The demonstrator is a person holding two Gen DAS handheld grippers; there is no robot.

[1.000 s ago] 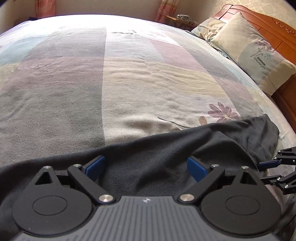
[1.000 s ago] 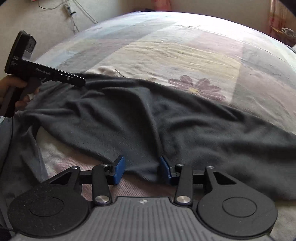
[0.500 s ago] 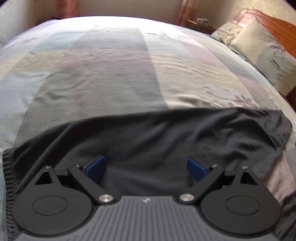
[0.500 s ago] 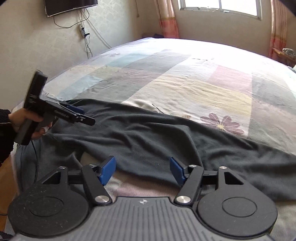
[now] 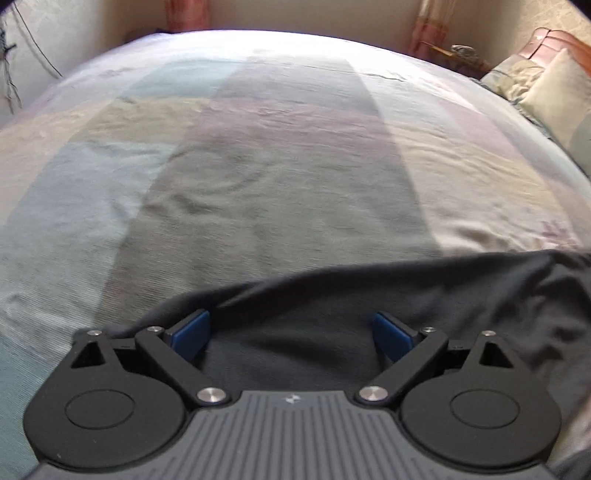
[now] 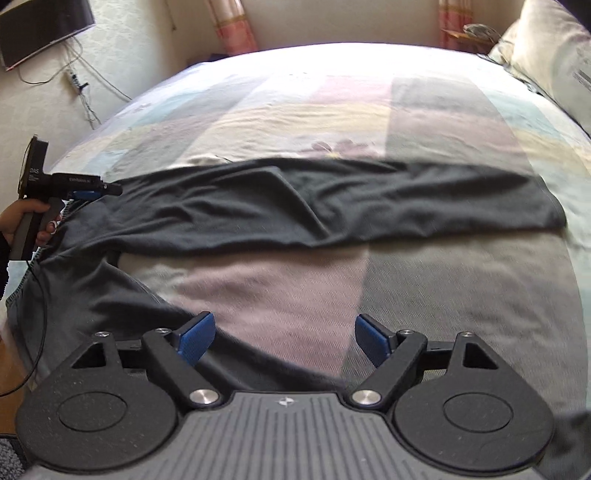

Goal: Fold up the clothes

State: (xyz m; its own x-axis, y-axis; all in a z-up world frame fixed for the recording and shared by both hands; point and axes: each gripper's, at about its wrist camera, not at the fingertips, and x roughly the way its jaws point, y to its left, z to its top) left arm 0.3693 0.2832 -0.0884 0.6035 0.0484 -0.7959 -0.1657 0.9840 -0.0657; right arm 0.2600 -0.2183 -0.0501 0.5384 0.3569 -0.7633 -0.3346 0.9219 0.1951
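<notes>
A: What lies around the dark garment (image 6: 332,206)?
B: It is spread across the near part of the bed (image 6: 461,288), over a patchwork bedspread (image 5: 280,192). One long part runs side to side; a second part trails down toward the near left edge of the bed. Pillows (image 6: 554,55) sit at the far right, and a dark screen (image 6: 40,29) hangs on the wall to the left with cables below it.

A: And the hand-held grippers?
B: The right hand-held gripper (image 6: 284,338) has its jaws opening, wide apart; cloth passes under the left pad but nothing is pinched. The left hand-held gripper (image 5: 291,334) stands wide open above the cloth, gripping nothing. In the right wrist view it shows at the garment's left end, held in a hand (image 6: 22,221).

A: Room to move?
B: The far half of the bed is bare bedspread. The garment's right end (image 6: 546,210) stops short of the bed's right edge. Bedspread shows between the two parts.
</notes>
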